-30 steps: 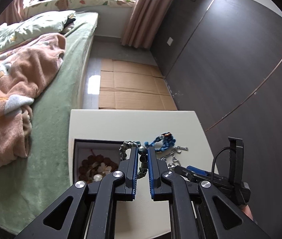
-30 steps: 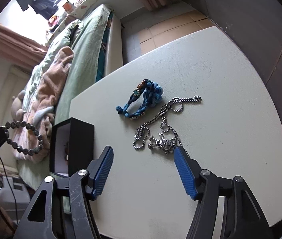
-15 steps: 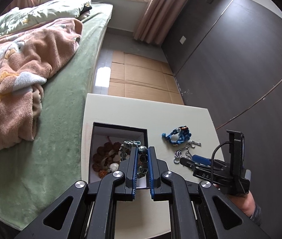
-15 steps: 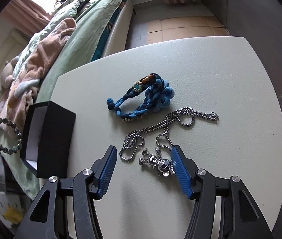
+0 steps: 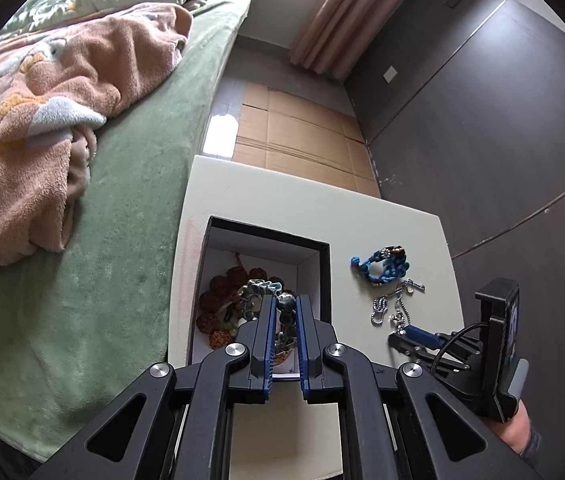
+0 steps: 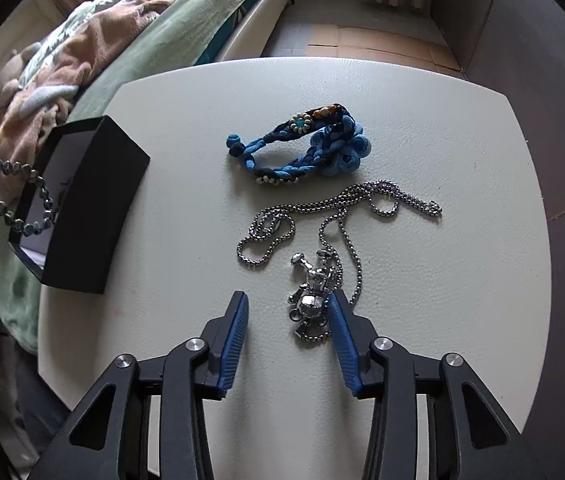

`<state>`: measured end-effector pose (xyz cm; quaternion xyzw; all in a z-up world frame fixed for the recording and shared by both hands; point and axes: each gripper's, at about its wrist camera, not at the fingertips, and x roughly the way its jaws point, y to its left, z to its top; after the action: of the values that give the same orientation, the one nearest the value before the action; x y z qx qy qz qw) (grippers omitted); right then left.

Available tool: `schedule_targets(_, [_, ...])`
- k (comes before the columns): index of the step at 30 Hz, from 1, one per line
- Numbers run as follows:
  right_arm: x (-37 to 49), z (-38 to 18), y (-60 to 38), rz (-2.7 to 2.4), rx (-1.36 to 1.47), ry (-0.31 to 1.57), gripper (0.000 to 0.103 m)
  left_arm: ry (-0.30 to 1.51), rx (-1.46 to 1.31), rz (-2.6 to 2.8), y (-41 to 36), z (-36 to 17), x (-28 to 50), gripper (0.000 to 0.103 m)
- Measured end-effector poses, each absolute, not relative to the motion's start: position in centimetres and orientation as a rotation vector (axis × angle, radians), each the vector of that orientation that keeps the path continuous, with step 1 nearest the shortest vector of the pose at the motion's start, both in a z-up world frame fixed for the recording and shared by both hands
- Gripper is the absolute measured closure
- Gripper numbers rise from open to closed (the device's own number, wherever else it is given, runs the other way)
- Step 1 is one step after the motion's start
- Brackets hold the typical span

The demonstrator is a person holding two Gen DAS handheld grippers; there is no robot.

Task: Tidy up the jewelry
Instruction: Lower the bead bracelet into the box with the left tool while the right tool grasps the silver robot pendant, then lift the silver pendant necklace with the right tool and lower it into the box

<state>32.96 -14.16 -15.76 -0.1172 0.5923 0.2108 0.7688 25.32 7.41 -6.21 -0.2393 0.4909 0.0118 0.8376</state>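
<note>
My left gripper point(image 5: 285, 304) is shut on a grey-green bead bracelet point(image 5: 258, 290) and holds it over the open black jewelry box point(image 5: 324, 268). The bracelet also shows hanging above the box in the right wrist view point(image 6: 18, 192). A brown bead bracelet point(image 5: 214, 308) lies inside the box. My right gripper point(image 6: 288, 308) is open and low over the white table point(image 6: 202, 100). A silver pendant point(image 6: 310, 304) of a chain necklace point(image 6: 346, 208) lies between its fingers, close to the right one. A blue braided bracelet point(image 6: 302, 146) lies beyond the necklace.
The black box point(image 6: 94, 208) stands at the table's left edge. A bed with a green cover point(image 5: 122, 184) and a pink blanket point(image 5: 42, 92) lies left of the table. Cardboard sheets point(image 5: 294, 140) cover the floor beyond. A dark wall point(image 5: 502, 140) runs along the right.
My left gripper has carried the bead bracelet leftward until it is over the box. My right gripper has moved forward and down around the silver pendant and stays open.
</note>
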Motion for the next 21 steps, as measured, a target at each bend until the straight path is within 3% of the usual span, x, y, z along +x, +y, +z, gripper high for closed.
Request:
schedule_targets(1, [33.1,-15.7,-14.3,0.438,-0.273,1.285,0.082,1.039,-0.507,0.027,7.4,-6.3,25.4,0.093])
schedule_targets(7, [33.3,-14.6,-15.4,0.468,-0.165,1.289,0.083,1.076,-0.533,0.023,7.7,-7.1,25.8,0.092])
schedule_targets(9, [33.1,-13.7,-15.3,0.498,-0.125,1.278,0.083,1.103,-0.542,0.006,7.7,-7.4,26.0,0.087])
schedule_targets(13, [32.3,-11.2,-14.4,0.55,-0.088,1.233,0.083,1.074,-0.543,-0.007,7.6,-7.0,25.4,0.035])
schedule_targets(14, [32.2,-10.5,-13.9,0.563,-0.081,1.219,0.083,1.058,-0.549,-0.001,7.8,-6.8,25.2,0.029])
schedule_targets(21, [31.3,-4.7,-11.3,0.643,-0.048,1.105,0.083,1.014,-0.596,0.032,10.1,-5.8,23.8,0.029])
